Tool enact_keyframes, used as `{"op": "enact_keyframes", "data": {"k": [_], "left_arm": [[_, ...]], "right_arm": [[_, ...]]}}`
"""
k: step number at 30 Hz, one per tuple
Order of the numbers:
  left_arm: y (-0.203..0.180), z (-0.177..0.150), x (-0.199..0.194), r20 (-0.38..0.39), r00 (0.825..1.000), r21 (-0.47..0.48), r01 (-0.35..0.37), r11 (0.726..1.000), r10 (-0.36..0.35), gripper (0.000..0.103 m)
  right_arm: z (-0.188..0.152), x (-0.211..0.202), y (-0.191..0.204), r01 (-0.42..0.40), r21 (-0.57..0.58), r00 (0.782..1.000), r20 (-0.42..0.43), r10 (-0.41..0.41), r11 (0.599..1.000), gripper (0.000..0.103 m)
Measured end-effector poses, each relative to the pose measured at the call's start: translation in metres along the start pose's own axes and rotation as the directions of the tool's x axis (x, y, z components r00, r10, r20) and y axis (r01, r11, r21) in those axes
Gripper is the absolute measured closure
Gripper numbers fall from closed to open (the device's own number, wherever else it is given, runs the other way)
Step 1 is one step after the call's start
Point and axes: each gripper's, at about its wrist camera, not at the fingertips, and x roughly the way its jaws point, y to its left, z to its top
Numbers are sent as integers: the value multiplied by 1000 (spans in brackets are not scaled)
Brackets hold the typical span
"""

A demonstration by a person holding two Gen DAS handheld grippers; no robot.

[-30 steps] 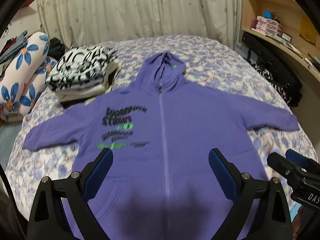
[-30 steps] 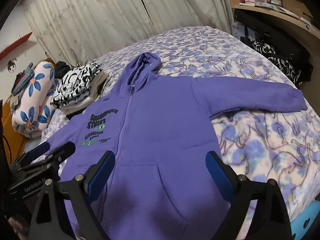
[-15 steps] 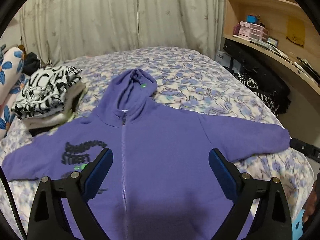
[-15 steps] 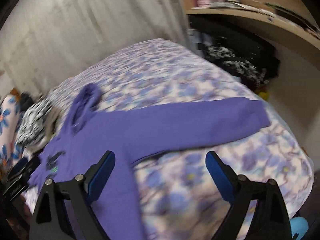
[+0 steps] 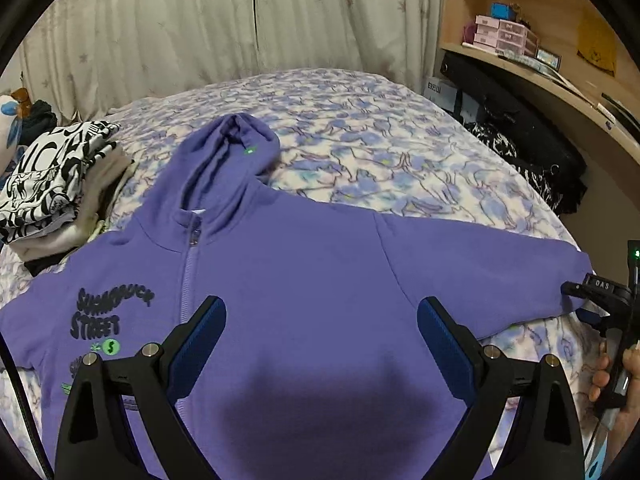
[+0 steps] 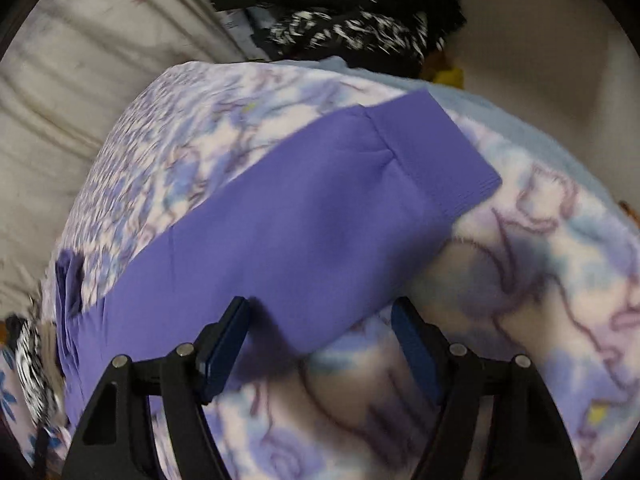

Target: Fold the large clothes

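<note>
The hoodie (image 5: 320, 280) lay flat on the bed (image 5: 380, 152). Left gripper (image 5: 322, 344) hung open above it; right gripper (image 6: 320, 336), closing, straddled the sleeve (image 6: 320, 216) edge, ungripped.

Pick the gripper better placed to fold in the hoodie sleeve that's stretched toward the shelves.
Right. The right gripper sits at that sleeve near its cuff, jaws closing, fabric edge between them. The left gripper hangs open over the hoodie chest.

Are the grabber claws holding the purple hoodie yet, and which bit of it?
No, nothing is held. The left gripper hangs open over the hoodie body. The right gripper is closing around the sleeve edge near the cuff, but its pads aren't pressing yet.
</note>
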Motion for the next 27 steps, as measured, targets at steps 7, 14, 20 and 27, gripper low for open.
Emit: {"op": "enact_keyframes", "data": {"k": [7,14,20,27], "left_arm": [[0,-7,11,-59,998,-11,16,1000,-17,7],[26,-13,-10,-5,1000,-16,2,1000,-2,7],[69,-24,-32,95,995,-98,11,995,-2,7],[121,-39,-18,-18,1000,-202,2,979,-6,7]], "right_arm": [[15,-3,18,-5,-30,999,54,6,1000,93],[-20,-81,129,-142,-376,950,208,233,916,94],[-100,-100,226,-233,-644,923,88,374,728,94],[-189,-30,259,-191,-763,975,-74,210,617,72]]}}
